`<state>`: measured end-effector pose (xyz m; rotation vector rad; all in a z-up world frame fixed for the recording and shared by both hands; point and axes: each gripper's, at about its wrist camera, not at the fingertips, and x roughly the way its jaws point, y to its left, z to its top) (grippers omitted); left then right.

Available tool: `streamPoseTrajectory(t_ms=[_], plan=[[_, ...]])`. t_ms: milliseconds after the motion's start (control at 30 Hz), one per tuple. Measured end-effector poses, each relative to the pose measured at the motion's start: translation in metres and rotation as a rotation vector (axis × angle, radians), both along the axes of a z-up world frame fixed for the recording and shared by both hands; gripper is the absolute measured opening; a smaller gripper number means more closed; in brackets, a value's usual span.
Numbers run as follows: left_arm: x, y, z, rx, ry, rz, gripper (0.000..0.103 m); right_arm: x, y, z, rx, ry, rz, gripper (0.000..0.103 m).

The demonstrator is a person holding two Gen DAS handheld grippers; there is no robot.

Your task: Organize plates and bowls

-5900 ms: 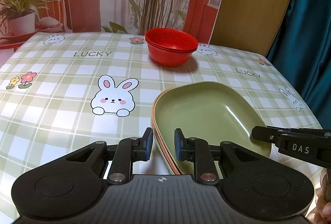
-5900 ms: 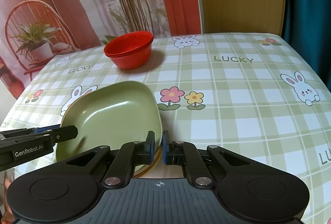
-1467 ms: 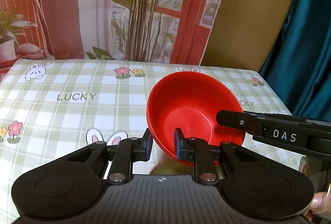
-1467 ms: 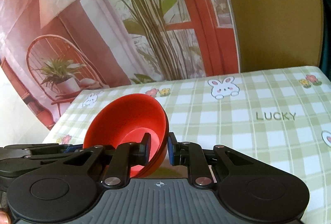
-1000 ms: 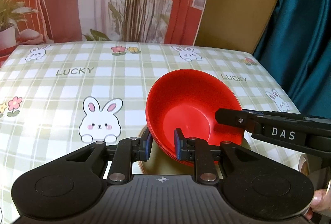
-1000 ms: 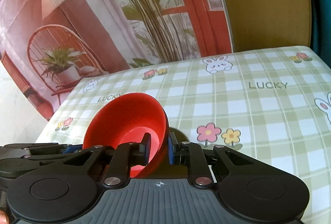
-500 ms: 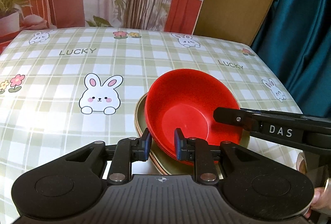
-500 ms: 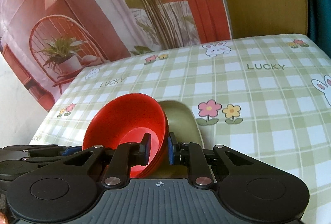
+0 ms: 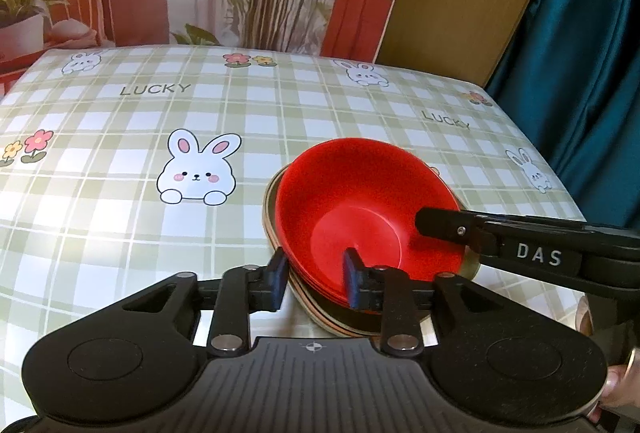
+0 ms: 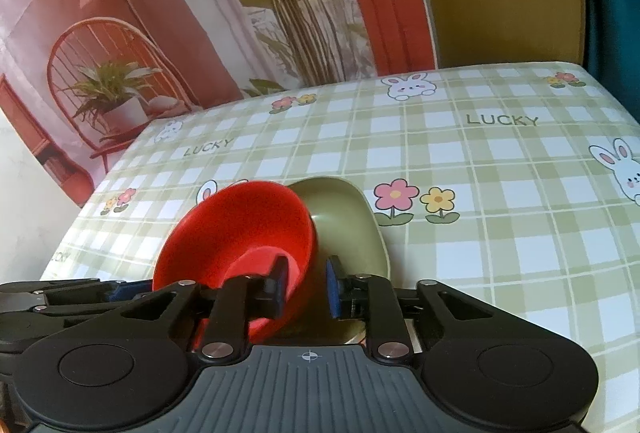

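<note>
Two grippers straddle opposite sides of the red bowls' rim. The left gripper (image 9: 314, 275) now has its jaws spread wider than half a second ago, one finger outside the near wall and one inside, so its hold looks released or nearly so. The right gripper (image 10: 306, 283) also shows a wider gap than before, one finger inside the bowls and one outside, over the plate; whether either pad still touches the wall cannot be told.

The red bowls (image 9: 368, 209), a nested stack judging by the layered rims at the near edge, now sit inside the green plate (image 10: 344, 229), whereas a second and a half ago they were held clear above the tablecloth (image 9: 120, 233). The bowls appear slightly tilted toward the plate's left half in the right wrist view. By this evidence the placing step is at or near its end, and the stacking of bowls upon plates is largely achieved.

Contents: the top bowl is empty. The green plate rests on a second plate with an orange-brown rim (image 9: 310, 307), and holds only the bowls. The plates lie on the tablecloth to the right of the large rabbit print (image 9: 196, 171).
</note>
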<state>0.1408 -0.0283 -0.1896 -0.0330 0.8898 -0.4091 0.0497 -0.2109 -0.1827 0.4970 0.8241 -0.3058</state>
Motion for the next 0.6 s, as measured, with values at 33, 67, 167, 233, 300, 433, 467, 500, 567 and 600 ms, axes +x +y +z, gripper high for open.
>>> streamPoseTrajectory(t_ms=[33,67,167,233,300,433,467,500,567,600], plan=[[0.0,0.001,0.0,-0.003,0.003,0.0,0.032,0.0,0.0,0.001,-0.006,0.005,-0.002,0.025],[-0.001,0.001,0.0,-0.004,0.002,0.001,0.032,0.0,0.001,0.002,-0.014,0.006,-0.003,0.025],[-0.002,0.001,0.002,0.01,-0.007,0.005,0.032,0.001,0.002,0.005,-0.03,0.008,-0.006,0.026],[-0.002,0.002,0.004,0.011,-0.014,0.007,0.033,-0.001,0.002,0.008,-0.038,0.008,-0.011,0.026],[-0.003,0.002,0.005,0.014,-0.024,0.008,0.036,-0.002,0.002,0.01,-0.044,0.007,-0.019,0.027],[-0.004,0.005,0.01,0.018,-0.041,0.014,0.04,-0.004,0.002,0.017,-0.064,-0.001,-0.03,0.03],[-0.005,0.006,0.012,0.019,-0.045,0.016,0.04,-0.005,0.002,0.019,-0.07,-0.004,-0.033,0.03],[-0.005,0.007,0.013,0.02,-0.05,0.019,0.041,-0.005,0.002,0.021,-0.075,-0.007,-0.035,0.03],[-0.006,0.008,0.017,0.027,-0.065,0.024,0.042,-0.007,0.002,0.027,-0.087,-0.013,-0.039,0.031],[-0.007,0.009,0.02,0.032,-0.074,0.026,0.043,-0.007,0.003,0.03,-0.096,-0.017,-0.042,0.033]])
